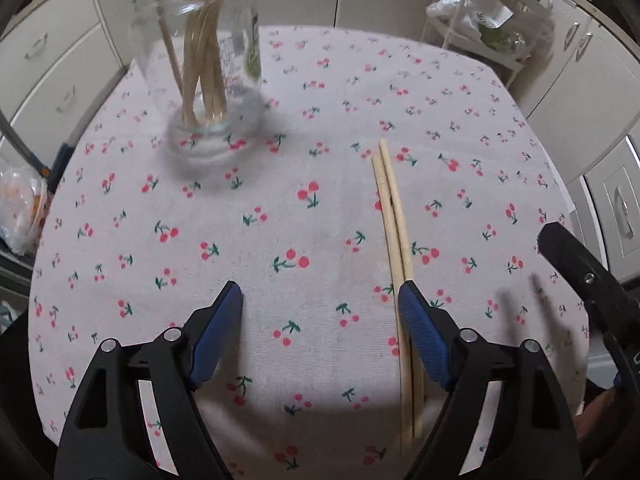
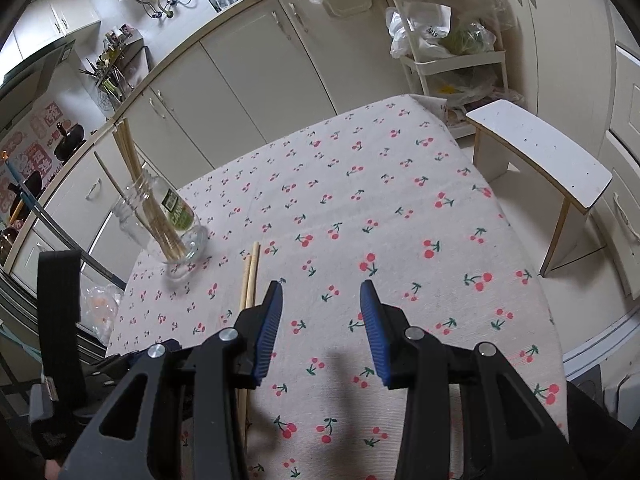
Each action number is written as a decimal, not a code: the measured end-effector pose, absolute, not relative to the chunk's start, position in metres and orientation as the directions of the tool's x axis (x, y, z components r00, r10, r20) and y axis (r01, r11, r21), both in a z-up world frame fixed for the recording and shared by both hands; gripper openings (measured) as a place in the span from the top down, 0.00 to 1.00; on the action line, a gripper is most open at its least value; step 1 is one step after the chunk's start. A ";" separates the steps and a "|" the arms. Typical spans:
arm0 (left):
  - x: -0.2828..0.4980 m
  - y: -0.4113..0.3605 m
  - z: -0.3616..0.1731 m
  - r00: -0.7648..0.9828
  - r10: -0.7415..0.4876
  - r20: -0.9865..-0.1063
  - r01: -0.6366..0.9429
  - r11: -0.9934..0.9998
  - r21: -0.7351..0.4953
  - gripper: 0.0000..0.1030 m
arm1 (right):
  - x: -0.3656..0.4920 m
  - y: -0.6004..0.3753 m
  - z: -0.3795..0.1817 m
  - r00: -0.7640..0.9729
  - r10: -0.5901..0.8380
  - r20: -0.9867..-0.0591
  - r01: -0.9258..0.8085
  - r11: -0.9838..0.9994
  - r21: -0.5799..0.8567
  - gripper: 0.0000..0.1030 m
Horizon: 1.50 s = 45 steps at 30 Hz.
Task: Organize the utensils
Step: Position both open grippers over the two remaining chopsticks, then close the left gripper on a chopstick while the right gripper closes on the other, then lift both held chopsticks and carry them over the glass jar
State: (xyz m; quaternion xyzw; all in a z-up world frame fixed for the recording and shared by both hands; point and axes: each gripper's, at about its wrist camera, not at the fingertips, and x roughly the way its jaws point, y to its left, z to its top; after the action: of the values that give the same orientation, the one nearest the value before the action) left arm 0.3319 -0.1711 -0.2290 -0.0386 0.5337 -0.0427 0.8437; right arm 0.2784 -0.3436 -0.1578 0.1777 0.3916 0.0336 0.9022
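A clear glass jar [image 1: 208, 80] holding several wooden chopsticks stands on the cherry-print tablecloth [image 1: 304, 208] at the far left; it also shows in the right wrist view [image 2: 168, 224]. Two loose wooden chopsticks [image 1: 394, 220] lie side by side on the cloth, running toward me; they show in the right wrist view [image 2: 250, 276] too. My left gripper [image 1: 322, 296] is open and empty above the cloth, its right finger just beside the pair. My right gripper [image 2: 320, 296] is open and empty, the pair just left of its left finger.
Cream kitchen cabinets [image 2: 248, 80] run behind the table. A white shelf cart with bags [image 2: 452, 44] stands at the far right corner. A white wooden bench [image 2: 552, 164] stands right of the table. A plastic bag [image 1: 20, 208] lies off the left edge.
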 end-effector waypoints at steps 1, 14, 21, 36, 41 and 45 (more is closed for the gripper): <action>0.332 -0.171 -0.228 0.424 -0.123 -0.897 0.032 0.992 -0.120 0.25 | 0.279 -0.344 -0.158 0.690 0.200 -0.695 0.079 0.934 0.348 0.61; 0.338 -0.177 -0.231 0.440 -0.030 -0.898 0.085 0.996 0.009 0.23 | 0.279 -0.327 -0.158 0.687 0.189 -0.702 0.032 0.957 0.289 0.61; 0.352 -0.132 -0.232 0.392 -0.088 -0.916 0.116 0.992 -0.045 0.26 | 0.303 -0.287 -0.161 0.635 0.236 -0.736 -0.060 0.964 0.257 0.68; 0.389 -0.113 -0.226 0.442 -0.172 -0.880 0.053 0.985 -0.166 0.48 | 0.343 -0.243 -0.187 0.573 0.055 -0.818 -0.127 0.992 -0.022 0.93; 0.394 -0.136 -0.227 0.453 -0.172 -0.875 0.087 0.985 -0.148 0.88 | 0.340 -0.263 -0.186 0.552 0.103 -0.827 -0.115 0.992 0.048 0.94; 0.389 -0.144 -0.227 0.448 -0.235 -0.862 0.143 0.971 -0.191 0.94 | 0.337 -0.276 -0.185 0.551 0.189 -0.813 -0.086 0.982 0.170 0.94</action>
State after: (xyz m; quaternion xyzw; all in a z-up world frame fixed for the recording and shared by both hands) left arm 0.3886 -0.1438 -0.2269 -0.0452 0.5133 -0.1112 0.8498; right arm 0.3373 -0.2757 -0.1846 0.0550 0.4673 0.0781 0.8789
